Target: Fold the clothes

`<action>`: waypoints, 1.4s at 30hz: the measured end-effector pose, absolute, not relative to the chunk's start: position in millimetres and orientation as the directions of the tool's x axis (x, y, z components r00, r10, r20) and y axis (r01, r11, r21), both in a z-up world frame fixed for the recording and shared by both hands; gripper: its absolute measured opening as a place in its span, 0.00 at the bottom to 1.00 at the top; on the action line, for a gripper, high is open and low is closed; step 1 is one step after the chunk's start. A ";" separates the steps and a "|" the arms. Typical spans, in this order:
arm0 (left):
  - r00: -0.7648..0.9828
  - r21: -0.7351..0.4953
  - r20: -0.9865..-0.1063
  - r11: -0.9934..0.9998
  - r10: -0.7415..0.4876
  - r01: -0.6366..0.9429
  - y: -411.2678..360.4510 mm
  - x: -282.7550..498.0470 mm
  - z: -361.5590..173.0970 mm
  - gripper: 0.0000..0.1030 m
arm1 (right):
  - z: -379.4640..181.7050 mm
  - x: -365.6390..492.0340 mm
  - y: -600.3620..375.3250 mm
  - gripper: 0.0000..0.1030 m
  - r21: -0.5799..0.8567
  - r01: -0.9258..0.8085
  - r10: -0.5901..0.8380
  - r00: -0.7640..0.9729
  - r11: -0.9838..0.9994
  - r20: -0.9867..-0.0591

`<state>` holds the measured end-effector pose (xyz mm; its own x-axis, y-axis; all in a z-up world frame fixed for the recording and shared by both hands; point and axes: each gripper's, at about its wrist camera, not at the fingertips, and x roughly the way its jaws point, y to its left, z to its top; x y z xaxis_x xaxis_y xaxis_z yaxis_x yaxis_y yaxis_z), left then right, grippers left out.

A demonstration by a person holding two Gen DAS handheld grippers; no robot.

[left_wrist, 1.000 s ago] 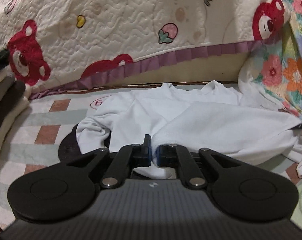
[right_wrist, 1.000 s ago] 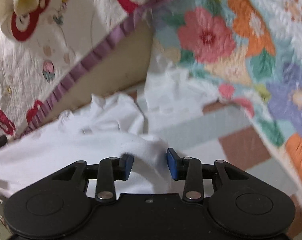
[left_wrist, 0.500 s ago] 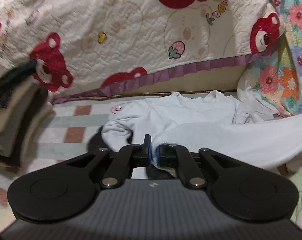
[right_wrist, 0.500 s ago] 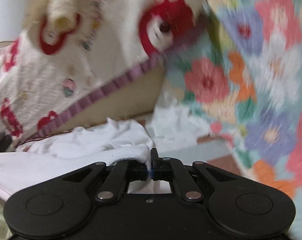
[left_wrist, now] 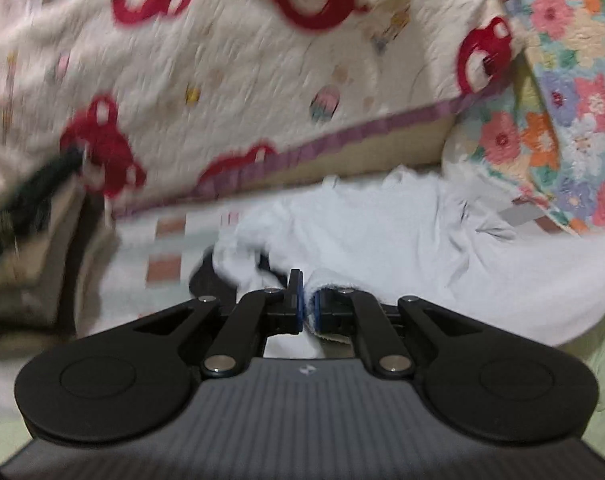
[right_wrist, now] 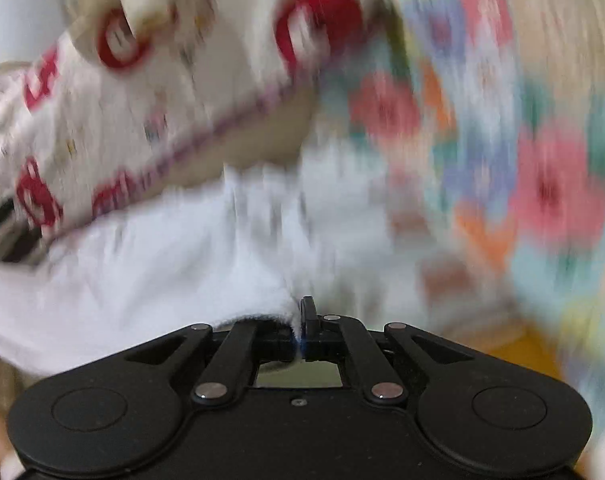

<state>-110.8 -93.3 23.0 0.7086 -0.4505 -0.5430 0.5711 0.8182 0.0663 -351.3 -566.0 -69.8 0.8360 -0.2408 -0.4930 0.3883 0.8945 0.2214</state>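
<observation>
We note the right gripper (right_wrist: 300, 334), open a second ago, now clamps the white fleece garment (left_wrist: 402, 232); left gripper (left_wrist: 307, 308) stays pinched on its hem. Both lift: fold underway, we judge.

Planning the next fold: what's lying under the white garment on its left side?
In the left wrist view a dark item peeks out beneath the white garment, lying on the checked bed cover. Most of it is covered, so what it is cannot be told.
</observation>
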 end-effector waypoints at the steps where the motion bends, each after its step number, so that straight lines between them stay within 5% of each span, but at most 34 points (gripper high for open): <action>1: 0.715 0.084 -0.533 0.812 -0.453 0.578 -93.6 -116.4 29.8 0.04 | -45.6 -352.2 -567.9 0.02 0.197 0.378 -0.264 0.860 0.905 -0.437; 4: 0.687 0.071 -0.566 0.804 -0.455 0.590 -85.3 -131.3 36.1 0.04 | 10.6 -371.0 -566.4 0.01 0.157 0.364 -0.311 0.907 0.918 -0.282; 7: 0.565 -0.093 -0.666 0.806 -0.487 0.584 -77.2 -133.8 4.7 0.04 | -8.0 -395.9 -570.2 0.01 0.212 0.385 -0.303 0.892 0.898 -0.334; 12: 0.454 -0.094 -0.760 0.769 -0.466 0.632 -104.3 -144.8 -39.2 0.04 | -111.4 -413.7 -580.2 0.01 0.229 0.529 -0.335 0.759 0.817 -0.559; 21: 0.474 -0.041 -0.773 0.780 -0.421 0.625 -105.9 -144.1 -39.2 0.04 | -115.1 -428.1 -585.2 0.01 0.294 0.517 -0.301 0.780 0.804 -0.548; 34: 0.346 -0.085 -0.847 0.746 -0.403 0.660 -108.5 -144.0 -54.5 0.07 | -138.4 -415.3 -572.4 0.07 0.130 0.523 -0.299 0.654 0.842 -0.694; 37: 0.376 -0.065 -0.832 0.744 -0.409 0.665 -105.0 -131.0 -37.5 0.13 | -111.7 -415.3 -578.3 0.18 0.161 0.532 -0.275 0.645 0.831 -0.713; 39: 0.395 -0.051 -0.821 0.742 -0.412 0.668 -102.7 -122.3 -26.2 0.32 | -84.0 -417.1 -586.1 0.19 0.265 0.531 -0.228 0.688 0.805 -0.689; 42: 0.423 -0.030 -0.804 0.740 -0.418 0.672 -99.3 -109.3 -9.3 0.42 | -50.9 -406.1 -579.6 0.33 0.225 0.491 -0.224 0.696 0.841 -0.682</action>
